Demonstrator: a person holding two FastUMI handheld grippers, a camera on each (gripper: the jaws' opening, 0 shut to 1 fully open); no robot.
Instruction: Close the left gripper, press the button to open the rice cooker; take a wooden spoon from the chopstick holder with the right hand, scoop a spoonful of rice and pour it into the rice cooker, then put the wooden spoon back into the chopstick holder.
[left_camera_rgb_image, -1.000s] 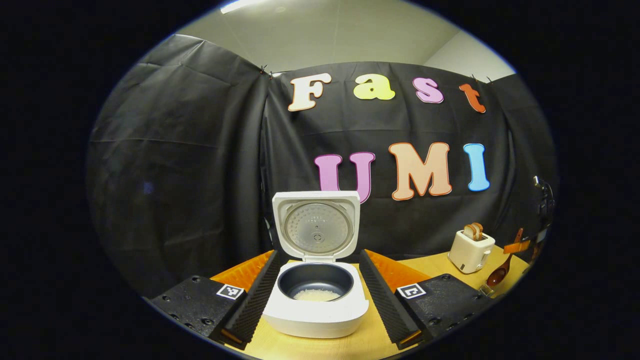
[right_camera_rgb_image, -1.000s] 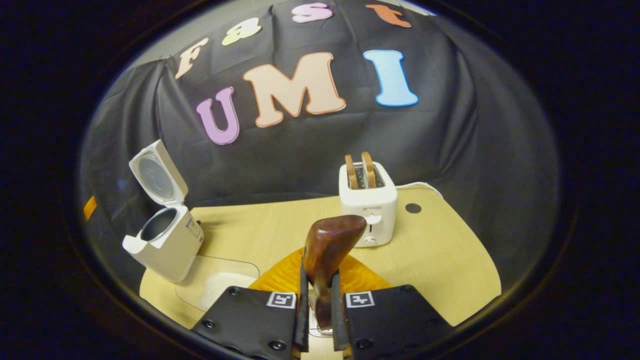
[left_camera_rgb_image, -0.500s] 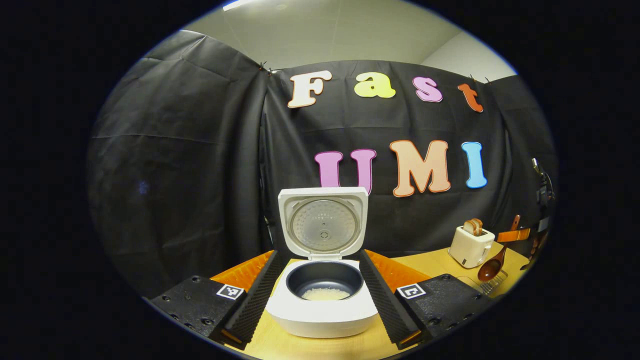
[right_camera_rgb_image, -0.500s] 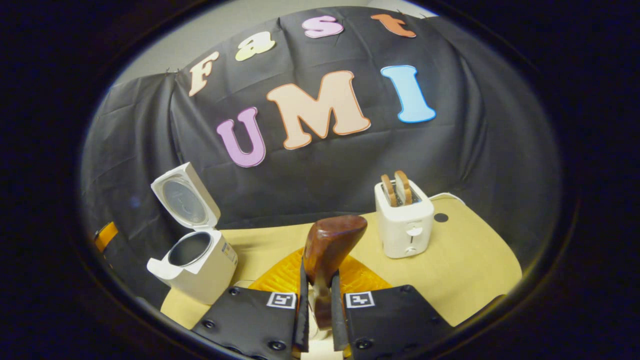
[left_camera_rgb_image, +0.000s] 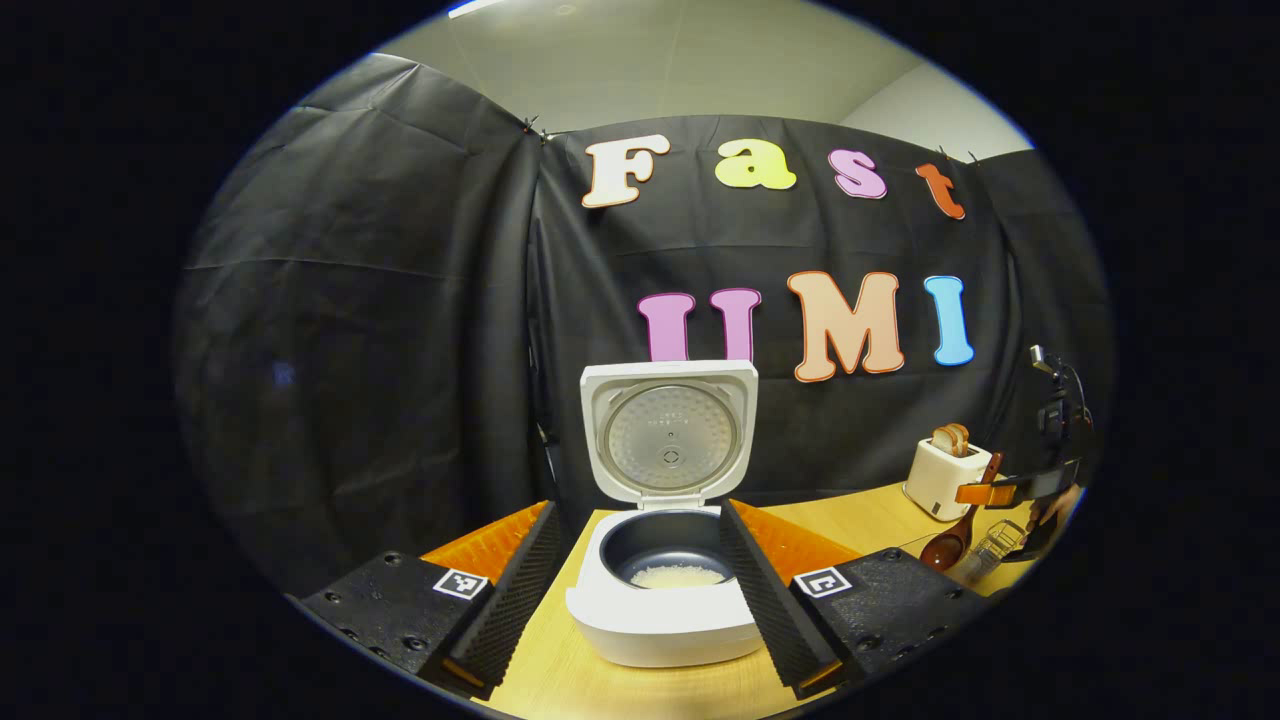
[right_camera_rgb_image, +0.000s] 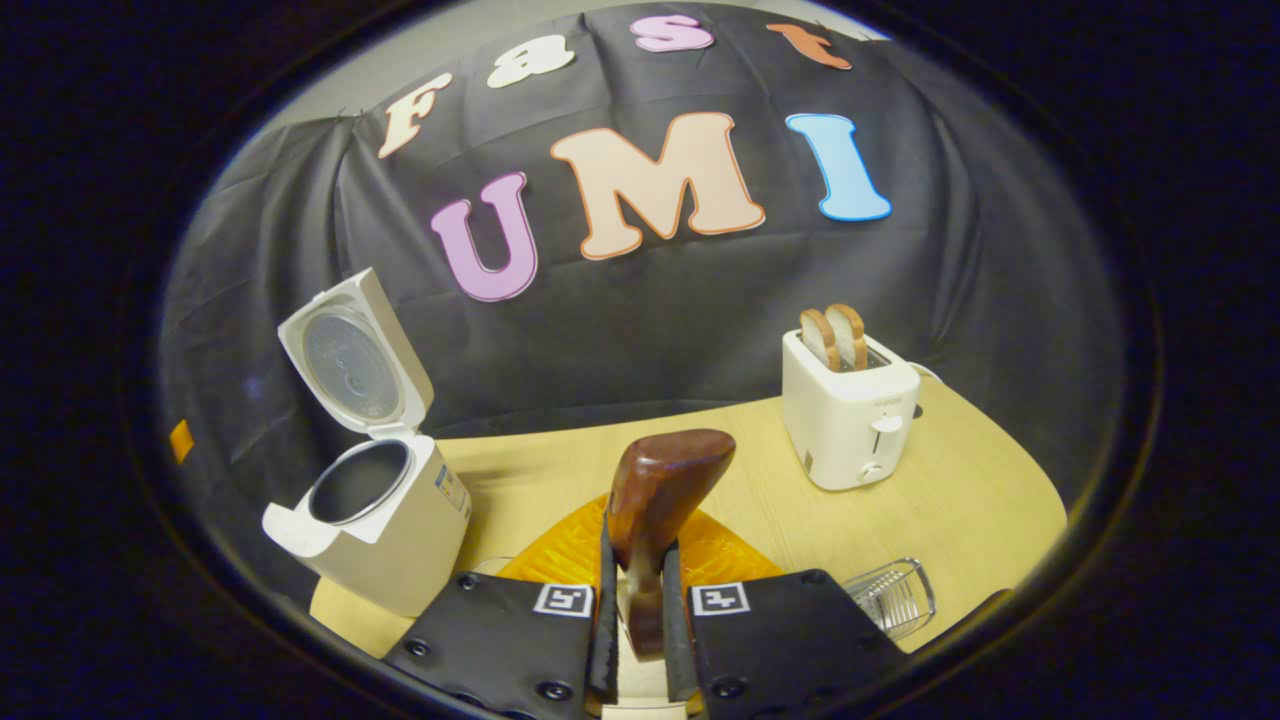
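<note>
The white rice cooker (left_camera_rgb_image: 662, 620) stands with its lid (left_camera_rgb_image: 668, 438) up, and a little rice (left_camera_rgb_image: 678, 576) lies in the dark pot. My left gripper (left_camera_rgb_image: 638, 512) is open, its fingers wide apart on either side of the cooker. My right gripper (right_camera_rgb_image: 635, 565) is shut on the handle of the dark wooden spoon (right_camera_rgb_image: 662, 482), bowl end forward. In the left gripper view the right gripper (left_camera_rgb_image: 1012, 489) hangs at the far right, holding the spoon (left_camera_rgb_image: 944, 548) bowl-down beside the wire chopstick holder (left_camera_rgb_image: 990, 546). The cooker (right_camera_rgb_image: 365, 515) stands left of the spoon, the holder (right_camera_rgb_image: 890, 597) lower right.
A white toaster (right_camera_rgb_image: 850, 418) with two bread slices stands at the back right of the pale wooden table (right_camera_rgb_image: 540, 480). It also stands behind the spoon in the left gripper view, toaster (left_camera_rgb_image: 942, 476). Black cloth closes off the back.
The right gripper with the spoon has swung so the wire holder now appears at lower right and the toaster sits further right. In the left gripper view the cooker has drifted right.
</note>
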